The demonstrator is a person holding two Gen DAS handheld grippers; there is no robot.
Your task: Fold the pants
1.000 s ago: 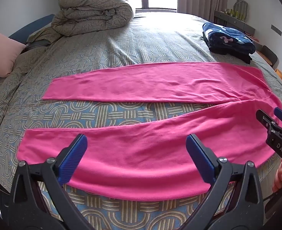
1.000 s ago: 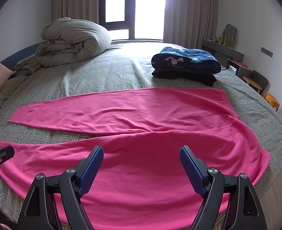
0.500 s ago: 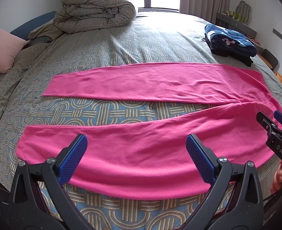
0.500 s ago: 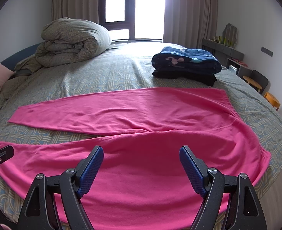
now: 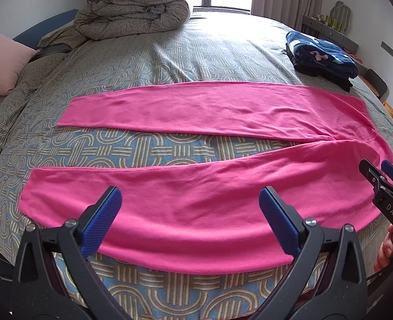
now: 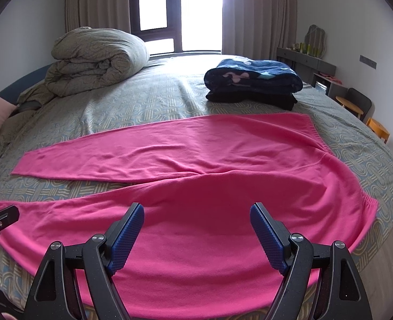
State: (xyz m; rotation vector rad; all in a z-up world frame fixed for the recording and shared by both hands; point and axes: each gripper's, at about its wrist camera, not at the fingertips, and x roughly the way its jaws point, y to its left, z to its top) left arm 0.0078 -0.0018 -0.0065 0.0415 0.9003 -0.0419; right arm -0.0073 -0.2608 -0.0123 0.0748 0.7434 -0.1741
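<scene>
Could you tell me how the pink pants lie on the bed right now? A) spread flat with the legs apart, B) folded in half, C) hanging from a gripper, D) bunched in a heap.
A: the pink pants lie flat, patterned bedspread showing between both legs.

Left gripper (image 5: pixel 187 210) and right gripper (image 6: pixel 196 226) (side by side) hover — jaws spread wide, holding nothing.

Plain hot-pink fabric pants (image 5: pixel 196 208) are lying on a grey bedspread (image 5: pixel 169 58) showing beige-and-blue interlocking arches.
</scene>
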